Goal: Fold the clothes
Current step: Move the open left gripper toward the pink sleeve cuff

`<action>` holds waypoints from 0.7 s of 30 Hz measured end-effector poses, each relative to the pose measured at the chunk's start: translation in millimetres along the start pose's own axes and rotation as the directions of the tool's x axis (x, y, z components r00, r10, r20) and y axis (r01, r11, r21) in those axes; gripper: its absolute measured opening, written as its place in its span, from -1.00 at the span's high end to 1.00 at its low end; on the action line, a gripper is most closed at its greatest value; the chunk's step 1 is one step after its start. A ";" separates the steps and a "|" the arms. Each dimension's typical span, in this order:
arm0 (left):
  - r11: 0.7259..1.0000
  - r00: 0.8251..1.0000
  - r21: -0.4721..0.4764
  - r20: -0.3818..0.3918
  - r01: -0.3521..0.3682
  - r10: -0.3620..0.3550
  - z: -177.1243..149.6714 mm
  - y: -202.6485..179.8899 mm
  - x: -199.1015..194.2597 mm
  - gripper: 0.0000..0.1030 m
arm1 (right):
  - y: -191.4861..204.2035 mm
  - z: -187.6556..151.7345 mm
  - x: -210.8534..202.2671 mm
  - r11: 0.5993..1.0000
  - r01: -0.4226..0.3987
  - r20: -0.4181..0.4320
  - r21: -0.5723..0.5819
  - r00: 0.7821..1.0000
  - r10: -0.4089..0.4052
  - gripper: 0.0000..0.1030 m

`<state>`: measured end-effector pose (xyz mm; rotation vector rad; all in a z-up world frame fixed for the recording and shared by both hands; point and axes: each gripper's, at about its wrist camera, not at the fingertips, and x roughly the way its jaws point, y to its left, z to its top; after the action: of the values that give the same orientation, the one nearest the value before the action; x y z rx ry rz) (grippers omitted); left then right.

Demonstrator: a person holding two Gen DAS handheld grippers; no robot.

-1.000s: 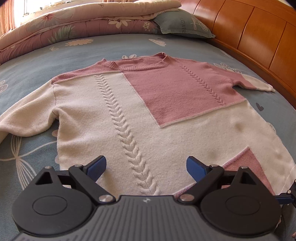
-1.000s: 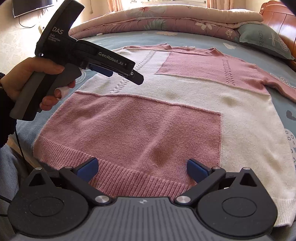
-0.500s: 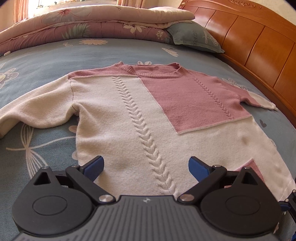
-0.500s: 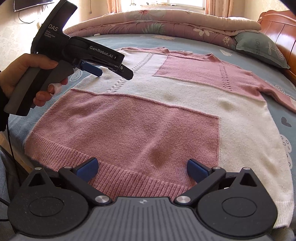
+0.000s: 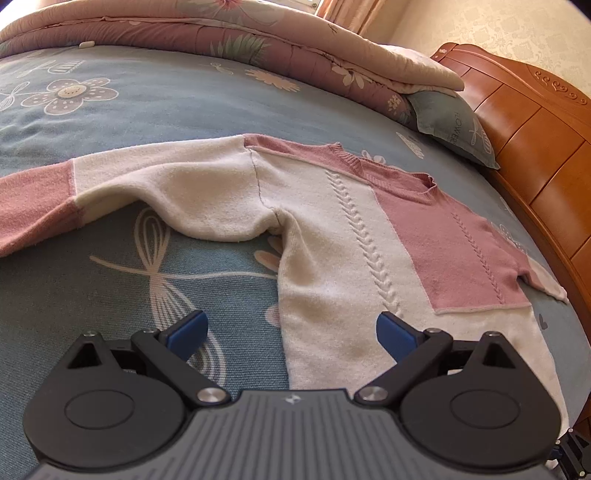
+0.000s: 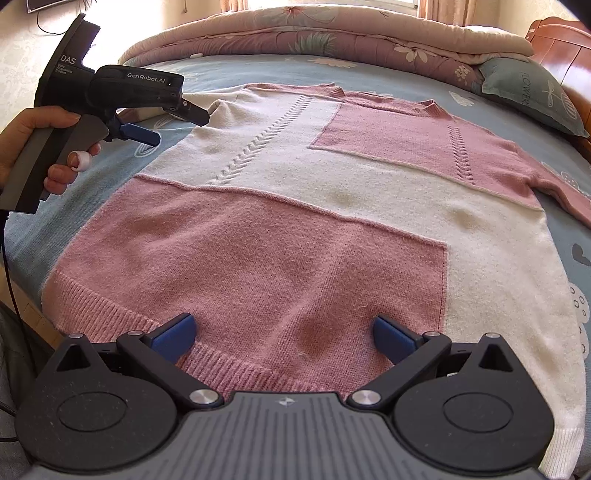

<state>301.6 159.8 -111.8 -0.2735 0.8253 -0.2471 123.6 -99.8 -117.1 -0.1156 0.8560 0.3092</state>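
A pink and cream knit sweater (image 6: 332, 206) lies flat, front up, on the bed; it also shows in the left wrist view (image 5: 332, 236). Its left sleeve (image 5: 147, 184) stretches out to the left, cream with a pink cuff end. My left gripper (image 5: 291, 328) is open and empty, above the sweater's left side edge below the armpit; it shows in the right wrist view (image 6: 166, 122) hovering by the left shoulder. My right gripper (image 6: 282, 332) is open and empty just above the pink ribbed hem.
The blue floral bedsheet (image 5: 110, 288) lies under the sweater. A folded pink quilt (image 6: 332, 33) and a grey-blue pillow (image 6: 528, 92) lie at the far end. A wooden headboard (image 5: 535, 147) runs along the right. The bed's near edge is at lower left (image 6: 22, 295).
My left gripper has swung left, from over the sweater's body to its left side edge and sleeve. My right gripper has stayed over the hem. Both stay open.
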 end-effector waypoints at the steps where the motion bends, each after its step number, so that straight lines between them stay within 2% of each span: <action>1: 1.000 1.000 0.012 0.002 -0.008 0.008 -0.8 -1.4 0.7 -0.89 | -0.5 0.4 0.3 1.000 0.002 -0.002 0.004 1.000 -0.002 -1.00; 7: 0.995 1.000 0.104 0.030 -0.008 0.005 -11.0 -4.5 1.9 -0.98 | -1.0 -8.6 -3.2 1.000 0.005 0.050 -0.007 0.999 -0.005 -1.00; 11: 0.982 0.999 0.187 0.046 -0.003 -0.005 -16.2 -3.1 0.9 -0.99 | -0.2 -8.9 -3.7 1.000 0.011 0.055 -0.005 0.998 -0.010 -1.00; 17: 0.978 0.996 0.210 0.083 -0.003 -0.015 -18.9 9.4 -3.7 -0.99 | -2.4 -0.9 -1.2 1.000 -0.001 0.005 -0.016 1.000 0.001 -1.00; 21: 0.969 0.989 0.245 0.139 0.015 -0.051 -29.4 15.0 -5.3 -0.99 | -2.5 6.6 1.1 1.000 -0.004 -0.044 -0.017 0.999 0.003 -1.00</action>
<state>277.8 171.3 -132.2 -0.0733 0.6403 -0.3528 129.8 -100.4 -113.7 -0.1375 0.8972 0.3186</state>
